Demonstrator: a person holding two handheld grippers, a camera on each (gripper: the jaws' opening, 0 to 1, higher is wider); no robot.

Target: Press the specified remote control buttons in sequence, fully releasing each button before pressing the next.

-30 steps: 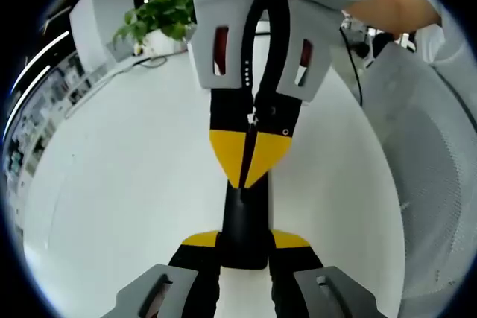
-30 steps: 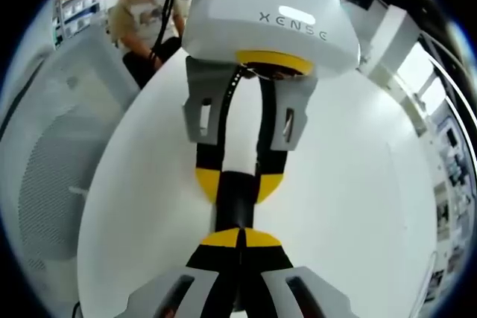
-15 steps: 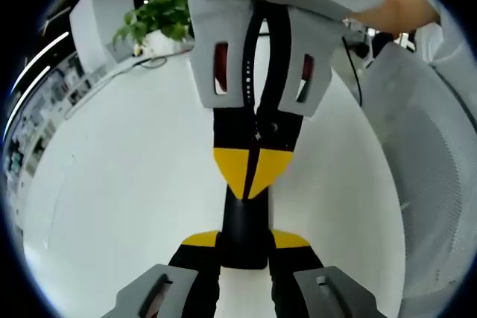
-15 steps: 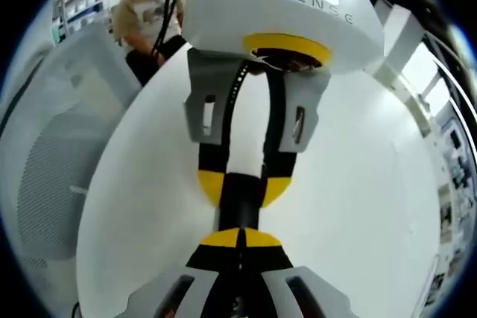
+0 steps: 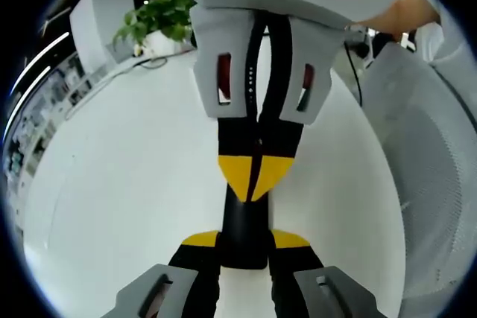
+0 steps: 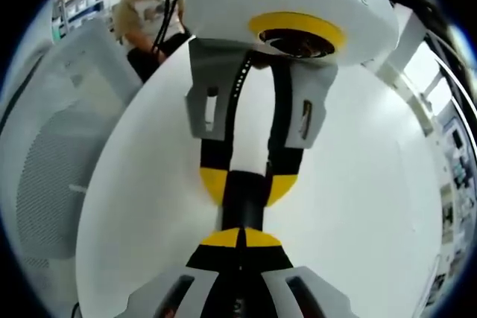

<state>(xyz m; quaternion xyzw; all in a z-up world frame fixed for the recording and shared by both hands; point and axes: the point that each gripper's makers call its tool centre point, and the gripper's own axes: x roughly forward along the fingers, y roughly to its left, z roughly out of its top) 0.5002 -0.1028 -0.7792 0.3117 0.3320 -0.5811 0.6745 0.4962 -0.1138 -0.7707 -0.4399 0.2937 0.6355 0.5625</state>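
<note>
The left gripper (image 5: 244,237) clamped the black remote control (image 5: 244,221) above the white desk (image 5: 119,184), while the shut right gripper (image 5: 254,176) had descended, tips apparently pressing a button.

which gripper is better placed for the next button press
Right. The left gripper is shut on the remote and holds it, so it is occupied. The right gripper is shut, with its tips pointed at the remote's face, so it looks free to press.
</note>
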